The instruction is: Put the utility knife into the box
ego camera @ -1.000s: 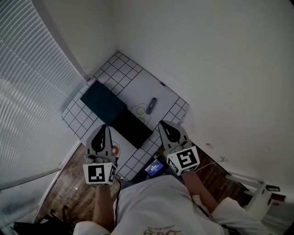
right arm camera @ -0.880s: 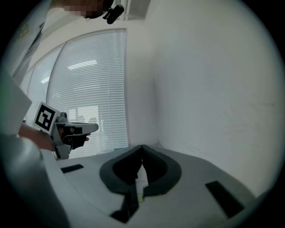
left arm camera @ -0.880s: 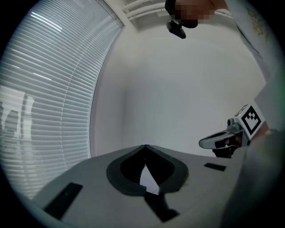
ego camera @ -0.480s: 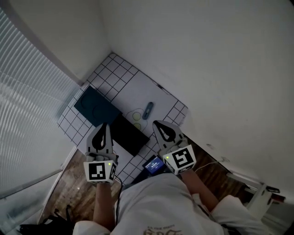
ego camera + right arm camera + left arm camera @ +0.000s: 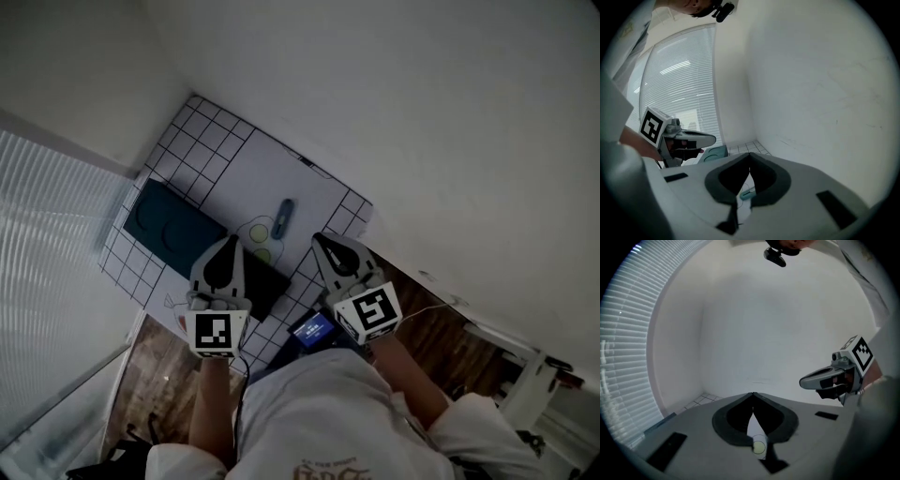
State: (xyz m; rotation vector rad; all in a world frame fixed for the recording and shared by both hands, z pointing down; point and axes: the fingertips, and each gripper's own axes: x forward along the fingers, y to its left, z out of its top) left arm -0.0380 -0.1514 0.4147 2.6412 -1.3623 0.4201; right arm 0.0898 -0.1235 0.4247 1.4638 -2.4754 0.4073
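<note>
Head view: my left gripper (image 5: 228, 243) and right gripper (image 5: 320, 240) hang over the mat (image 5: 281, 169), both shut w/ nothing in them, prob. ready to reach. The utility knife (image 5: 284, 216), a small blue-grey stick, lies flat at 12 o'clock from them, and the dark box (image 5: 169, 223) is at 10. Left gripper view: tips touch, empty; right gripper view: tips touch too, and the knife shows thru the gap, so that one's lined up, I think.

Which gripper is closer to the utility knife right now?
Right. The right gripper hovers just right of the utility knife, aimed at it. The left gripper is farther off to the knife's left, above the box.
</note>
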